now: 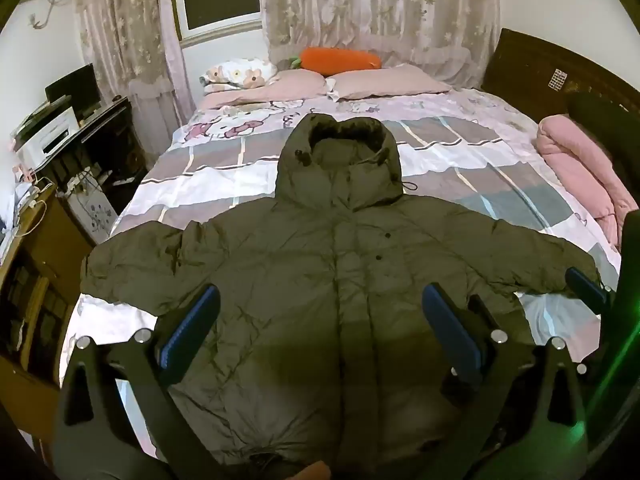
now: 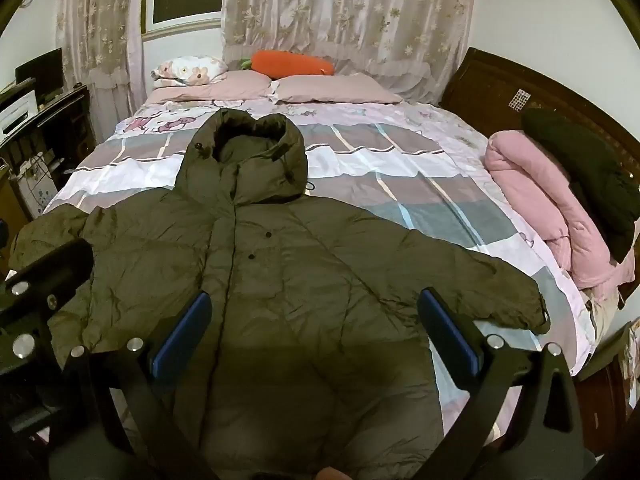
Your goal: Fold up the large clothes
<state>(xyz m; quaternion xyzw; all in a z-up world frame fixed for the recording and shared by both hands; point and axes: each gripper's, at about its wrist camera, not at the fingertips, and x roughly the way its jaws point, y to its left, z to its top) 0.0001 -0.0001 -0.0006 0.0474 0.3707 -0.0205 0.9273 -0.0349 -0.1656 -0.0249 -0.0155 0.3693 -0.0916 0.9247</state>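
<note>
We hold the left gripper [image 1: 320, 320] and right gripper [image 2: 316, 320], fingers spread and empty, above the olive hooded puffer jacket [image 1: 328, 280] lying flat on the bed [image 1: 460, 160].

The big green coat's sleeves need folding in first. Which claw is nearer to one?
Probably the right claw. The coat lies flat, and its right sleeve ends just past that claw's finger. Left claw hovers open over the coat's middle.

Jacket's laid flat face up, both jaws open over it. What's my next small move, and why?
Probably lower the left gripper toward the left sleeve to fold it across the chest. The olive jacket lies spread on the bed, sleeves out, nothing gripped; the right gripper hovers open too.
</note>
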